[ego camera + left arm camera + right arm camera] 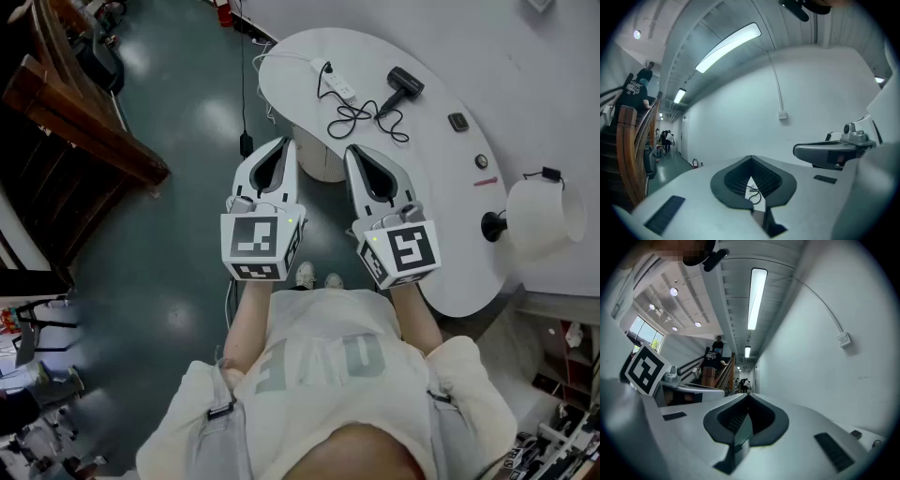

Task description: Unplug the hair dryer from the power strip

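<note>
One white kidney-shaped table (292, 54) at upper middle carries one white oblong power strip (335, 82), one black hair dryer (403, 86) and one looped black cord (361, 117). Two white grippers: left gripper (284, 142), right gripper (352, 150).

Black hair dryer (405, 83) beside white power strip (337, 83)

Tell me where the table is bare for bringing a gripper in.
Bare: the table end left of the power strip, and the stretch between the cable loops and the small dark block. Crowded: between power strip and hair dryer, where the loops lie.
</note>
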The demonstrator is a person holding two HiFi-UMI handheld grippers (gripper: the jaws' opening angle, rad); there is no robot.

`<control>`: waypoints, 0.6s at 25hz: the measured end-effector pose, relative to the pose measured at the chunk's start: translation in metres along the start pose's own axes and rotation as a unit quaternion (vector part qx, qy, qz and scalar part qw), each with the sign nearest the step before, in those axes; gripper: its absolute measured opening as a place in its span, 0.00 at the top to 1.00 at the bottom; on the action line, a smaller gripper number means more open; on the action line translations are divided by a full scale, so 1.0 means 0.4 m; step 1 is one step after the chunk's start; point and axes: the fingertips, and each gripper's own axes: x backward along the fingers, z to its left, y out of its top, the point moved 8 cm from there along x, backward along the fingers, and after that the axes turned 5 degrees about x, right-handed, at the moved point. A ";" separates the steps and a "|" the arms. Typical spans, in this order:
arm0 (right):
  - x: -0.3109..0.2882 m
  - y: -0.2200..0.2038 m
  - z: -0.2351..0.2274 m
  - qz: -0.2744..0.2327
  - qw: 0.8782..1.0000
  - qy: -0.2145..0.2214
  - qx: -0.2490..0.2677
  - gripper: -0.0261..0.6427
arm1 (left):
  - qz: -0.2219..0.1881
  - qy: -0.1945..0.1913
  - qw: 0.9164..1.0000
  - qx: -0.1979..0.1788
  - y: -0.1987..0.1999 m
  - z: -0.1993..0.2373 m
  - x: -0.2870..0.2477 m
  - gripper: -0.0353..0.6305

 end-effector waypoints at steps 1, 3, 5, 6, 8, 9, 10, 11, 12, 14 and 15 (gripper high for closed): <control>-0.002 0.001 0.002 0.001 1.000 -0.002 -0.003 0.93 | 0.000 0.000 1.000 0.000 0.000 0.005 0.000 0.93; -0.007 0.003 0.005 0.001 1.000 -0.003 -0.004 0.93 | -0.002 0.001 1.000 0.001 0.001 0.016 0.001 0.93; -0.011 0.003 0.009 -0.001 1.000 0.001 0.002 0.93 | -0.003 0.002 1.000 0.002 0.002 0.025 0.003 0.93; -0.013 0.003 0.012 -0.001 1.000 0.003 0.005 0.93 | -0.005 0.002 1.000 0.003 0.003 0.030 0.004 0.93; -0.019 0.003 0.020 0.002 1.000 0.006 0.010 0.93 | -0.008 0.002 1.000 0.007 0.003 0.042 0.008 0.93; -0.022 0.002 0.024 0.004 1.000 0.007 0.011 0.93 | -0.011 0.002 1.000 0.008 0.004 0.048 0.009 0.93; -0.027 0.001 0.029 0.005 1.000 0.008 0.013 0.93 | -0.013 0.002 1.000 0.009 0.004 0.055 0.011 0.93; -0.032 0.000 0.033 0.007 1.000 0.009 0.013 0.93 | -0.016 0.002 1.000 0.009 0.004 0.062 0.013 0.93; -0.038 -0.001 0.036 0.007 1.000 0.008 0.013 0.93 | -0.019 0.002 1.000 0.008 0.005 0.070 0.015 0.93; -0.051 -0.002 0.043 0.006 1.000 0.007 0.008 0.93 | -0.025 0.003 1.000 0.004 0.007 0.087 0.019 0.93; -0.058 -0.002 0.046 0.005 1.000 0.007 0.004 0.93 | -0.027 0.002 1.000 0.002 0.008 0.096 0.021 0.93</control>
